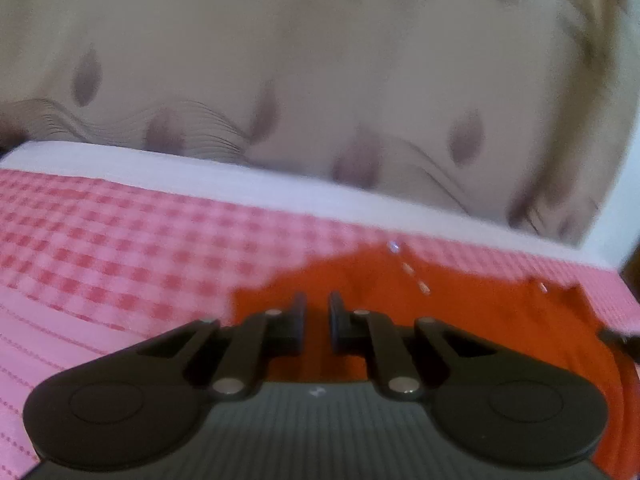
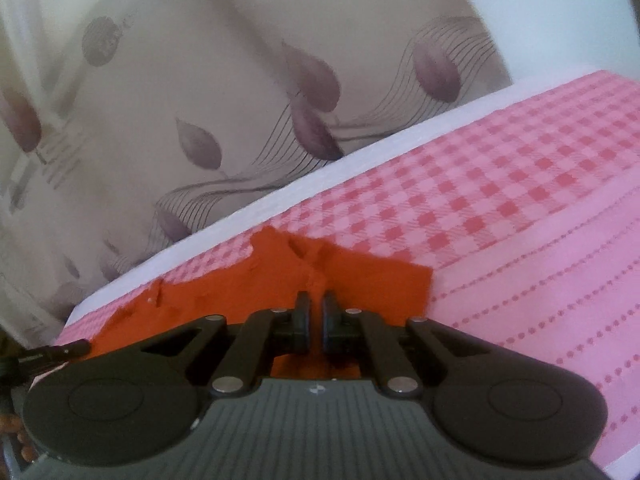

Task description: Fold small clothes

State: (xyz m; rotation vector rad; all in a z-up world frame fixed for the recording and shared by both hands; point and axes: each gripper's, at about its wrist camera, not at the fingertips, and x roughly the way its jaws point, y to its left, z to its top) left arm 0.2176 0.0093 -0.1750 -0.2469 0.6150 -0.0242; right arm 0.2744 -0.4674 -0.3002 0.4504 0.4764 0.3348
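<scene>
We see an orange garment (image 2: pixel 360 276) lying on a pink checked bedspread (image 2: pixel 500 184), near its white far edge, right tongs (image 2: pixel 316 304) clenched on a raised fold of it, left tongs (image 1: pixel 317 306) nearly closed over the cloth, grip unclear, leaf-patterned curtain (image 1: pixel 280 80) behind.

The garment (image 1: pixel 460 320) lies on the sheet (image 1: pixel 120 248) near the bed's (image 1: pixel 240 184) far edge. The curtain (image 1: pixel 280 80) hangs behind that edge. Both claws sit over the garment's near side.
</scene>
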